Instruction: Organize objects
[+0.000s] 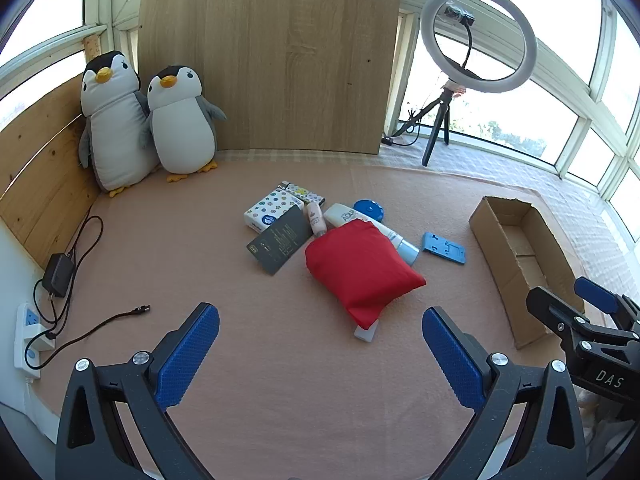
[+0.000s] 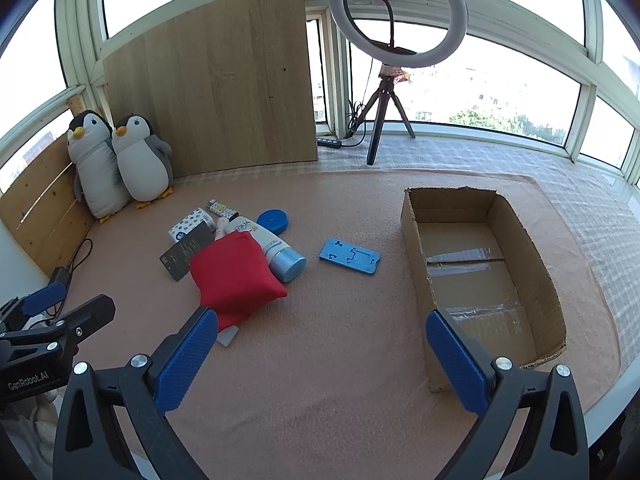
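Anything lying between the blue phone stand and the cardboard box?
No. In the right wrist view, only bare pink cloth separates the phone stand from the box.

My left camera sits just behind my left gripper and looks forward and steeply down over the pink blanket, from fairly near. My right camera rides behind my right gripper, tilted down the same way, set further right. Both views share the red pouch and the clutter round it, the cardboard box, the two toy penguins and the ring light. Each camera catches the other gripper at its edge.
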Demonstrator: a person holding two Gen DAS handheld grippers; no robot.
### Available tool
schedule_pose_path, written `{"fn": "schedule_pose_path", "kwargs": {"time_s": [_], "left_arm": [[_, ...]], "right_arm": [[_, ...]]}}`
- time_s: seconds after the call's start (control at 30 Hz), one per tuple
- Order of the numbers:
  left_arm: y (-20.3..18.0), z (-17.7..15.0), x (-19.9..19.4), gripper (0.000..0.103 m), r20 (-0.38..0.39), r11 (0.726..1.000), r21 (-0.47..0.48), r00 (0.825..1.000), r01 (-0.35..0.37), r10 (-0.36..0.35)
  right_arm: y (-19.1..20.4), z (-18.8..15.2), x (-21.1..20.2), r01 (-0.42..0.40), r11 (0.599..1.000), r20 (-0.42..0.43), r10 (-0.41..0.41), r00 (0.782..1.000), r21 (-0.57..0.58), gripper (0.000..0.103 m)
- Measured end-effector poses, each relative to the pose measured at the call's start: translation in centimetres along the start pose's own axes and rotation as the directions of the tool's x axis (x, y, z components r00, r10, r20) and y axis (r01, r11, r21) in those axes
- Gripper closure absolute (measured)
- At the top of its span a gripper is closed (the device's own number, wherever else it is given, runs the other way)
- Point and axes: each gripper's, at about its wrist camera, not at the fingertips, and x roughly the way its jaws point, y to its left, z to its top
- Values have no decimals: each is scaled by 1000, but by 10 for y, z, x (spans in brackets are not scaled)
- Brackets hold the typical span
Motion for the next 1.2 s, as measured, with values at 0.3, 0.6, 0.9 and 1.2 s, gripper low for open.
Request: {"fn": "schedule_pose_path", "kwargs": {"time_s": [0.3, 0.6, 0.9, 1.2], "left_arm": [[2, 1, 0, 0, -2, 1000, -1, 1000, 3, -3], [2, 1, 2, 0, -2, 1000, 0, 1000, 4, -4], [1, 2, 3, 0, -2, 1000, -1, 1000, 3, -3], [0, 5, 9, 0, -2, 1000, 1, 1000, 5, -5]], "right_arm": [[2, -1, 3, -3, 1000, -8, 3, 1000, 0, 1], [1, -1, 4, -4, 1000, -12, 4, 1000, 3, 1], [2, 0, 6, -4, 1000, -19, 4, 1000, 0, 1], [1, 1, 8, -4, 1000, -22, 4, 1000, -1, 1]]}}
